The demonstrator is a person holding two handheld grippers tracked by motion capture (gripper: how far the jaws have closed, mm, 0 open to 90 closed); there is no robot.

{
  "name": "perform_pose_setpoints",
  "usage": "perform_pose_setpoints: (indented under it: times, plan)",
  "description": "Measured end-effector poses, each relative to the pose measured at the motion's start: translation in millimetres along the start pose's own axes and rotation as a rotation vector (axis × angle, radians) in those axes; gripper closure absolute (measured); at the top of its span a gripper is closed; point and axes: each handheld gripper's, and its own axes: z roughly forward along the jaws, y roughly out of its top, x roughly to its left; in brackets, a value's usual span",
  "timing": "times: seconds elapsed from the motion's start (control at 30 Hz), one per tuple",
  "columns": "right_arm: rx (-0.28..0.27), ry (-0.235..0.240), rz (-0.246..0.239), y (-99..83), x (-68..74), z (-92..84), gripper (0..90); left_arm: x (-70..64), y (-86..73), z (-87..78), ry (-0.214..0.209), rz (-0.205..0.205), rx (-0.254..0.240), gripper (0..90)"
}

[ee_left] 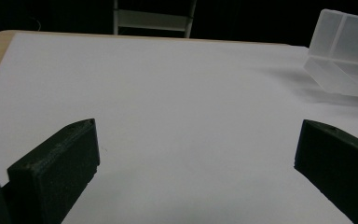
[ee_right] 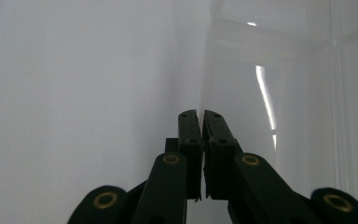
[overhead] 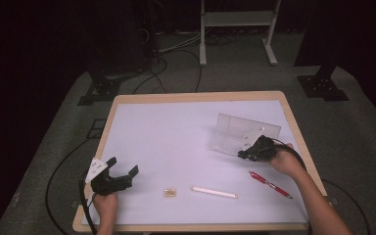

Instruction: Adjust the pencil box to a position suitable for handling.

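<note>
Right gripper [ee_right: 201,114] jaws pressed together, pinching thin wall edge of clear plastic box [overhead: 235,128]. Left gripper [overhead: 123,170] jaws spread wide, nothing between. Red pen [overhead: 270,184] just beside right hand [overhead: 286,160].

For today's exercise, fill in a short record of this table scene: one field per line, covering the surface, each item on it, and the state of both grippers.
surface: wooden-edged table covered by a white sheet
clear box: translucent plastic, far right, tilted up off the sheet
red pen: near right, lying flat
white stick: near centre, lying flat
small tan item: left of the white stick, too small to identify
left gripper: jaws wide apart, holding nothing
right gripper: jaws closed on the clear box's thin wall
</note>
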Motion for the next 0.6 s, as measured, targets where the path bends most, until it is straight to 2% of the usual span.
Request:
perform_pose_setpoints:
  times: [0.23,0.6]
  plan:
    - [-0.038,0.028,-0.042,19.6,5.0,0.7,86.3,0.2,0.0,-0.1,-0.001,-0.003,-0.001,0.0]
    - [-0.059,0.068,-0.083,38.6,13.2,6.8,86.2,0.1,0.0,-0.1,0.001,0.000,0.002,0.0]
